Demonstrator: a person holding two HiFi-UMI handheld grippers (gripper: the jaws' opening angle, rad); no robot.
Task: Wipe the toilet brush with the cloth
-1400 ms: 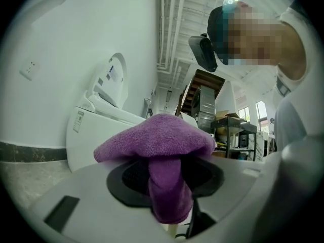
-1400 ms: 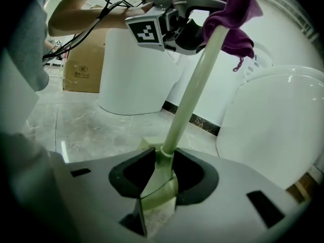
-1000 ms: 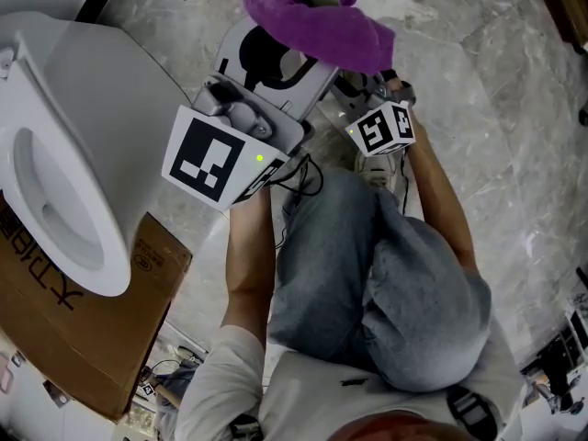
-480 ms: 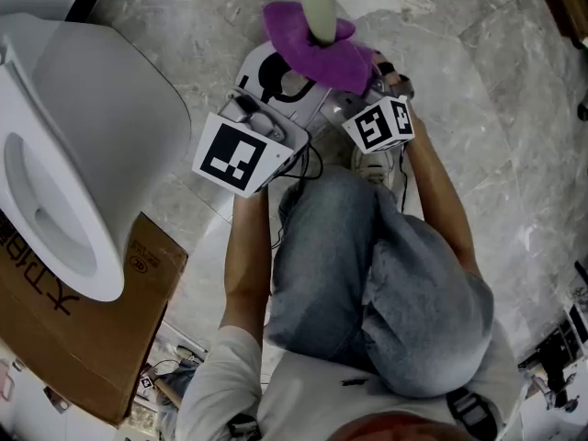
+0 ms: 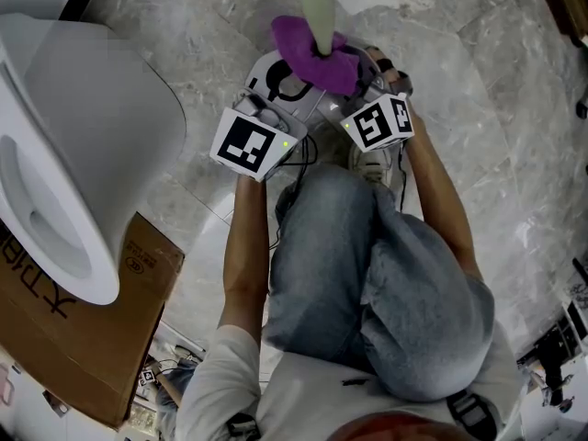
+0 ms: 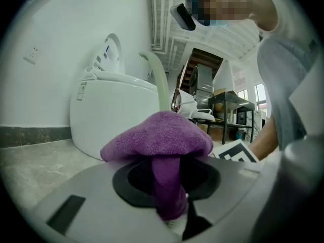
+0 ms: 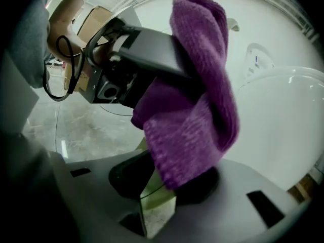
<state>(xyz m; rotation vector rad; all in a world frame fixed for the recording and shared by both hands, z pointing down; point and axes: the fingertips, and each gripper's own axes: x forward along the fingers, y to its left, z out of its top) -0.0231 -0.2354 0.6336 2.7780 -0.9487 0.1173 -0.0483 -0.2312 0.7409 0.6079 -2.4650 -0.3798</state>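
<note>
Person crouched, both forearms [image 5: 243,237] stretched toward top centre of head view. There left gripper [image 5: 292,85] sits roughly level, jaws just been closing, now narrow and pinching purple cloth [image 5: 312,53]. Cloth bunched round pale brush [image 5: 315,3] handle. Just right of cloth, right gripper [image 5: 356,85] tilts down, clamped on brush handle. Toilet [image 5: 83,154] at left edge.
</note>
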